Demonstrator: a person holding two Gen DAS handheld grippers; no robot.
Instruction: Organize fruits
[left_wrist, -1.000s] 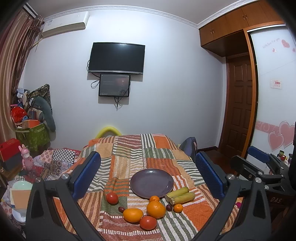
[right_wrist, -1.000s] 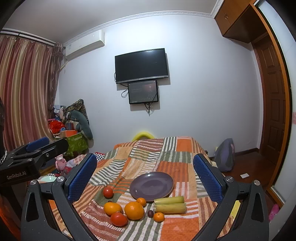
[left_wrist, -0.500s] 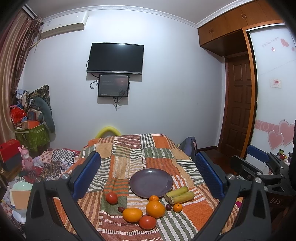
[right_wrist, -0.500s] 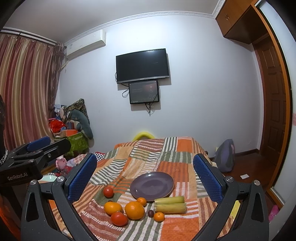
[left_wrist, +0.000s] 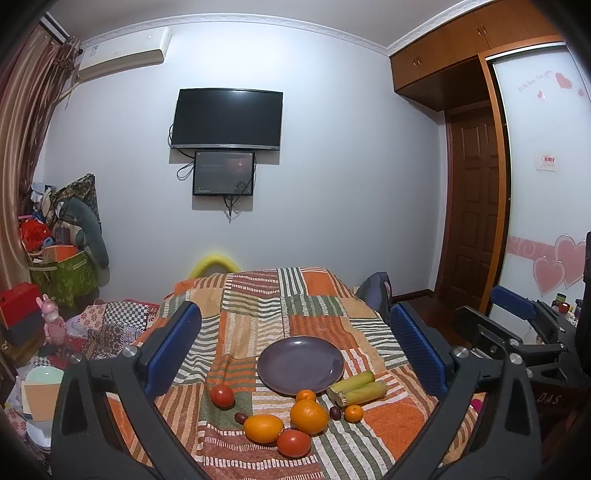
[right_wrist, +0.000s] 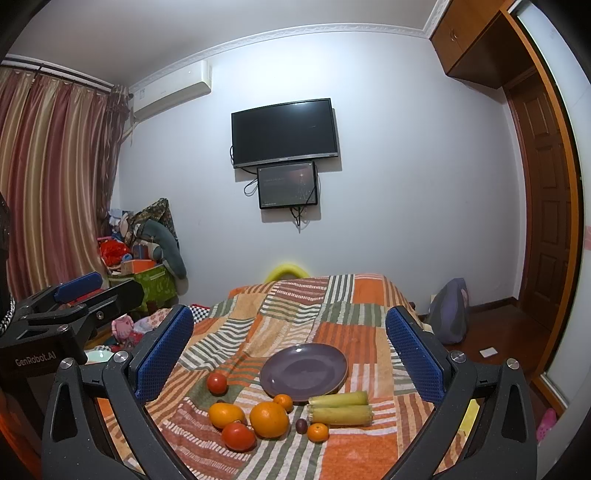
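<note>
Left tool (left_wrist: 295, 354) and right tool (right_wrist: 290, 354) both released, blue pads spread wide, nothing between them, held level above the near end of the bed (left_wrist: 258, 295). Presumably poised so for a full look at the spread before picking.

Ahead of and below both tools, an empty purple plate (left_wrist: 301, 363) on the striped quilt. Nearer than the plate, loose fruit: a large orange (left_wrist: 309, 416), a yellow-orange fruit (left_wrist: 263, 428) just left of it, a red tomato (left_wrist: 294, 443) nearest of all, a second tomato (left_wrist: 222, 396) off toward the left pad. Two corn cobs (left_wrist: 356, 387) lying side by side toward the right pad, close against the plate rim.

Likely nothing moved yet. Plenty of bare quilt beyond the plate; soft, wrinkled surface, so round fruit prone to rolling. Bed edges falling away left and right.
</note>
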